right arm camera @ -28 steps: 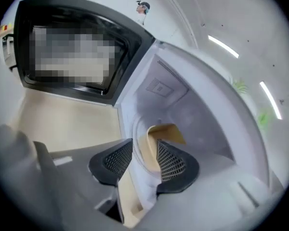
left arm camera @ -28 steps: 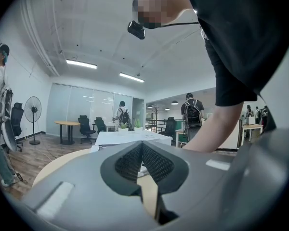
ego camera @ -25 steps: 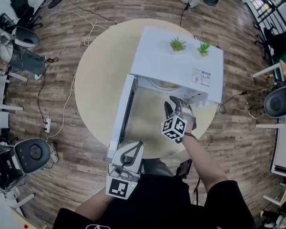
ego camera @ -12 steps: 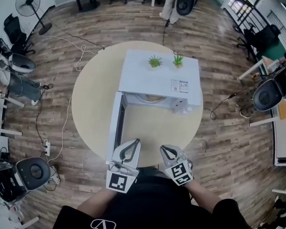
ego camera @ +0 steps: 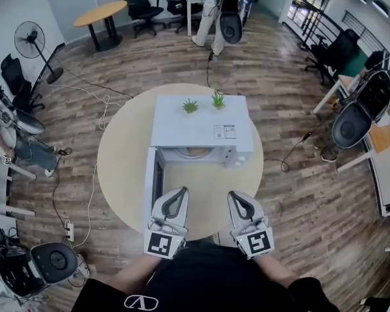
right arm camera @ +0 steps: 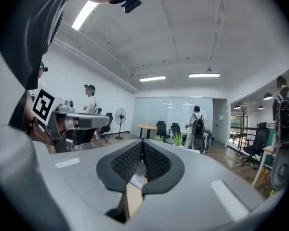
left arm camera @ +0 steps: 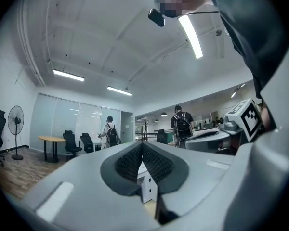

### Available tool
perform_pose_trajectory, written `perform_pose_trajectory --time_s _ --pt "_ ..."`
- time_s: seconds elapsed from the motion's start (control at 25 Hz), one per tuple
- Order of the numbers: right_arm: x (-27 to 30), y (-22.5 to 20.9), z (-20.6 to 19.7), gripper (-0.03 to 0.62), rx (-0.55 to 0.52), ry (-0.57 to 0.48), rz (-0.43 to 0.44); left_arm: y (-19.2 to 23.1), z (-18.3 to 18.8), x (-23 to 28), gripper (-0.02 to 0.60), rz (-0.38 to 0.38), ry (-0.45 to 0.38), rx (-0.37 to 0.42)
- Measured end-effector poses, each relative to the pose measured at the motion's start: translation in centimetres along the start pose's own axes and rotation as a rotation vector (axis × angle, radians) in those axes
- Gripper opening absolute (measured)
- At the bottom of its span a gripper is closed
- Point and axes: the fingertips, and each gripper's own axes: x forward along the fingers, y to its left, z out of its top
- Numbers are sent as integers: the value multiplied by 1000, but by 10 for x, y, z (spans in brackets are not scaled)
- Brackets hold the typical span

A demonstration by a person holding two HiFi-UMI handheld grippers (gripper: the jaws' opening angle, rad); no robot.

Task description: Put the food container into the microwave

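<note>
A white microwave (ego camera: 198,129) stands on the round table with its door (ego camera: 155,184) swung open to the left. Inside the cavity lies a pale round food container (ego camera: 196,152), partly hidden by the roof. My left gripper (ego camera: 179,191) and right gripper (ego camera: 236,195) are held side by side near the table's front edge, away from the microwave, pointing at it. The left gripper (left arm camera: 142,146) is shut with its pads touching. The right gripper (right arm camera: 143,146) has just been closing and is shut with nothing between its pads.
Two small potted plants (ego camera: 190,106) (ego camera: 218,100) sit on top of the microwave. The beige round table (ego camera: 120,168) stands on a wood floor with cables, office chairs (ego camera: 49,262), a fan (ego camera: 29,38) and people around it.
The right gripper drew back from the microwave's opening to the table's front edge and its jaws closed empty. The left gripper rose a little. The head view pulled back.
</note>
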Motion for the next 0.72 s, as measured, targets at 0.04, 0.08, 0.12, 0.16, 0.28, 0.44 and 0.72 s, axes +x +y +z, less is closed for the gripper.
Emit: perform_pose_trajectory --time_s 0.04,0.08,0.12,0.16,0.28,0.44,0.72 --pt "-2 -5 7 9 -2 -27 -19 -1 4 1 0 -3 -6 6" --pt "-4 -10 14 9 -4 -52 -35 -2 9 2 0 -6 -13 12" --pt "-5 -13 21 9 -6 -74 -45 -2 13 3 0 -6 -20 18" --pt "-7 -15 26 9 -7 -91 -53 -2 17 4 0 -5 -26 22" --pt "-12 -20 37 9 -14 -123 -58 1 27 6 0 2 -45 38" --pt "-17 -23 42 9 -36 -148 -50 3 36 10 0 13 -66 53" --pt "-18 -29 43 9 -38 -151 -63 6 52 13 0 15 -101 79"
